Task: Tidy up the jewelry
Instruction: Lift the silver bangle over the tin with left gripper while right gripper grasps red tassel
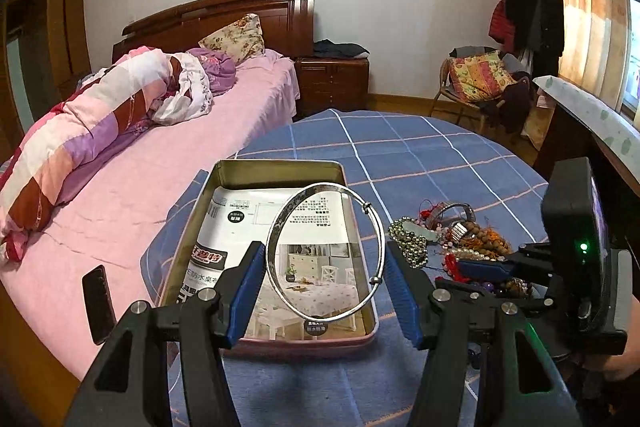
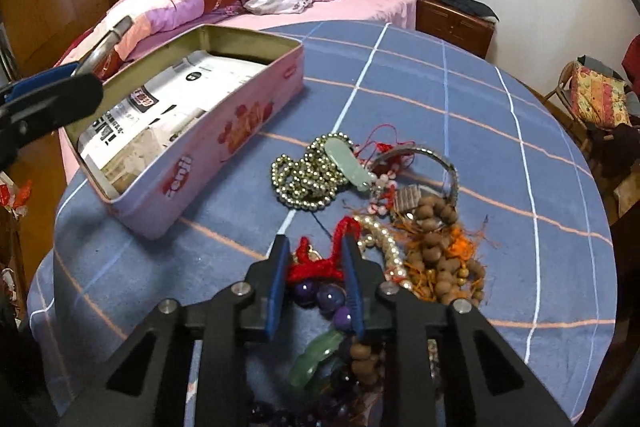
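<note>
- Silver bangle is being held across its width by left gripper, jaws wide, over tin for dropping in.
- Red cord is being pinched by right gripper, jaws narrow, at pile near table edge.

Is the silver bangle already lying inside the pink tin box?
No, the silver bangle is held upright between the left gripper's blue pads, above the pink tin box.

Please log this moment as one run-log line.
left gripper: holds silver bangle above pink tin | right gripper: fingers around red cord in jewelry pile | bangle not yet in tin
</note>
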